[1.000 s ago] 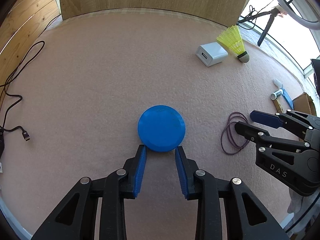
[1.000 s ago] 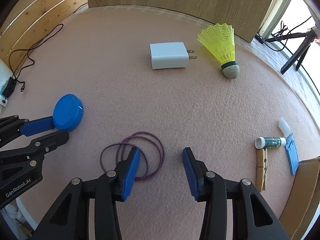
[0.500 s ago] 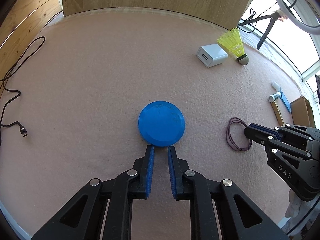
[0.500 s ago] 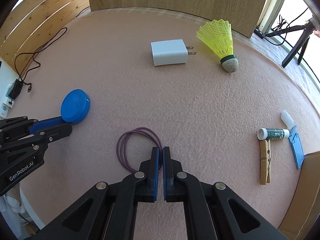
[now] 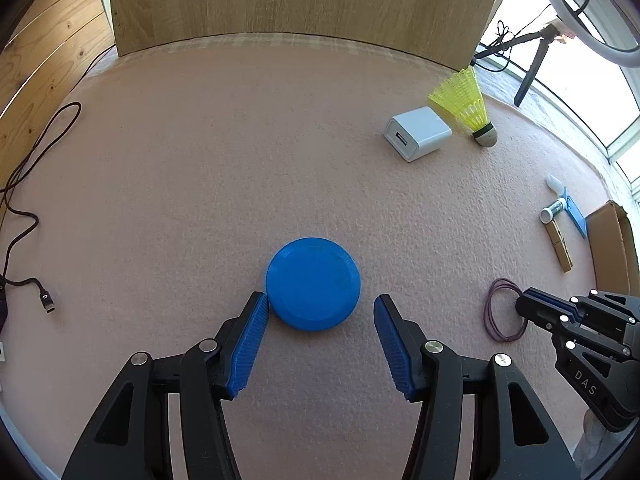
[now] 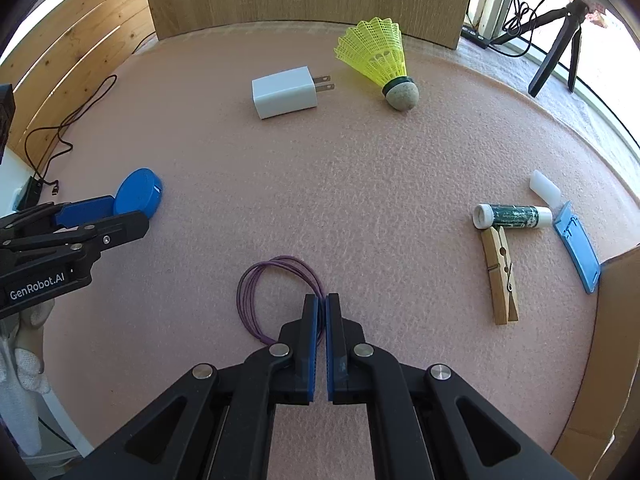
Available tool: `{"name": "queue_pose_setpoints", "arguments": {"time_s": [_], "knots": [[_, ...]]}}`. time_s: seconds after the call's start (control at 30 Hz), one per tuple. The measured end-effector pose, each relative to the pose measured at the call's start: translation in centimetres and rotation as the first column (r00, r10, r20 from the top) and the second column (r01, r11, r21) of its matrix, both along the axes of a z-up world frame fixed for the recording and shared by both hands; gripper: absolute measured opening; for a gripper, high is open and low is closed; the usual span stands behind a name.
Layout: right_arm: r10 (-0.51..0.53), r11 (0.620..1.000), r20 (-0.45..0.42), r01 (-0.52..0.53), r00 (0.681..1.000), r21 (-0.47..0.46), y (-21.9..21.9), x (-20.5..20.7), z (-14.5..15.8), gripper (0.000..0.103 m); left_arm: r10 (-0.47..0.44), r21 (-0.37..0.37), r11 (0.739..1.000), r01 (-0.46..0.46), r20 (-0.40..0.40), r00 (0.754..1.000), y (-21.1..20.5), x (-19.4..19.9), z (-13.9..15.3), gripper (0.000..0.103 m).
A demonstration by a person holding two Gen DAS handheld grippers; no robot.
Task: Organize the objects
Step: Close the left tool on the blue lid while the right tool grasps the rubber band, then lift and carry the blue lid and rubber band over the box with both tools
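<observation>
A round blue lid (image 5: 313,282) lies on the pink mat in the left wrist view; it also shows in the right wrist view (image 6: 140,196). My left gripper (image 5: 320,312) is open, its fingers on either side of the lid's near edge, the left pad touching or nearly touching it. A purple cord loop (image 6: 272,292) lies on the mat; it also shows in the left wrist view (image 5: 500,312). My right gripper (image 6: 322,300) is shut at the loop's right side; whether it pinches the cord I cannot tell.
A white charger (image 6: 286,91) and a yellow shuttlecock (image 6: 380,60) lie at the back. A glue stick (image 6: 512,216), a wooden clothespin (image 6: 500,276), a blue plastic piece (image 6: 576,248) and a cardboard box (image 6: 616,320) are at the right. A black cable (image 5: 24,200) runs along the left.
My left gripper closed in front of the lid, then opened wide around its near edge. My right gripper closed at the purple loop and has stayed shut.
</observation>
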State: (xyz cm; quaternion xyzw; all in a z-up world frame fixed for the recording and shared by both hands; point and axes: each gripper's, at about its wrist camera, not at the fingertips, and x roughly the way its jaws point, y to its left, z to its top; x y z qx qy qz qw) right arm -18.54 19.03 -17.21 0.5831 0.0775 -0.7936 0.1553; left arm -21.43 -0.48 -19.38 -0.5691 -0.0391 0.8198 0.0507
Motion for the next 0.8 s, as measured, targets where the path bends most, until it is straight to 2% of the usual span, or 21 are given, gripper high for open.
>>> {"name": "queue_pose_setpoints", "arguments": {"time_s": [0.07, 0.23, 0.33, 0.4, 0.47, 0.5, 0.53, 0.7, 0.77, 0.8], "knots": [[-0.011, 1.0, -0.002, 0.011, 1.0, -0.003, 0.0, -0.2, -0.1, 0.003, -0.003, -0.019, 1.0, 0.003, -0.003, 1.0, 0.2, -0.3, -0.1, 0.052], [-0.028, 1.0, -0.016, 0.028, 0.999, -0.006, 1.2, 0.3, 0.5, 0.003, -0.009, -0.025, 1.0, 0.008, -0.027, 1.0, 0.0, -0.5, -0.1, 0.052], [-0.04, 0.999, -0.02, 0.04, 0.999, -0.017, 1.9, 0.6, 0.7, 0.003, 0.002, -0.014, 1.0, -0.003, -0.024, 1.0, 0.0, -0.7, -0.1, 0.052], [-0.048, 0.999, -0.022, 0.048, 0.999, -0.023, 2.4, 0.8, 0.8, 0.003, 0.006, 0.019, 1.0, -0.006, -0.005, 1.0, -0.2, -0.6, -0.3, 0.052], [-0.054, 0.998, -0.022, 0.054, 0.998, -0.025, 2.9, 1.0, 0.9, 0.003, 0.007, 0.019, 1.0, -0.007, 0.013, 1.0, -0.2, -0.8, -0.5, 0.054], [-0.055, 0.998, -0.022, 0.055, 0.998, -0.023, 3.0, 1.1, 0.9, 0.003, 0.003, 0.016, 1.0, -0.003, 0.006, 1.0, -0.1, -0.8, -0.5, 0.06], [-0.057, 0.998, -0.022, 0.056, 0.998, -0.023, 3.1, 1.1, 0.9, 0.003, 0.004, 0.009, 1.0, -0.004, 0.002, 1.0, 0.0, -0.9, -0.5, 0.064], [-0.069, 0.997, -0.026, 0.068, 0.997, -0.028, 3.7, 1.3, 1.1, 0.003, 0.009, -0.056, 0.998, -0.01, -0.015, 1.0, 1.0, -1.5, -0.7, 0.064], [-0.074, 0.997, -0.032, 0.073, 0.997, -0.03, 4.1, 1.5, 1.3, 0.003, 0.001, -0.083, 0.997, -0.003, -0.029, 1.0, 1.2, -1.5, -0.8, 0.06], [-0.076, 0.997, -0.035, 0.075, 0.996, -0.032, 4.3, 1.5, 1.5, 0.003, -0.001, -0.093, 0.996, -0.003, -0.037, 0.999, 1.5, -1.4, -0.8, 0.054]]}}
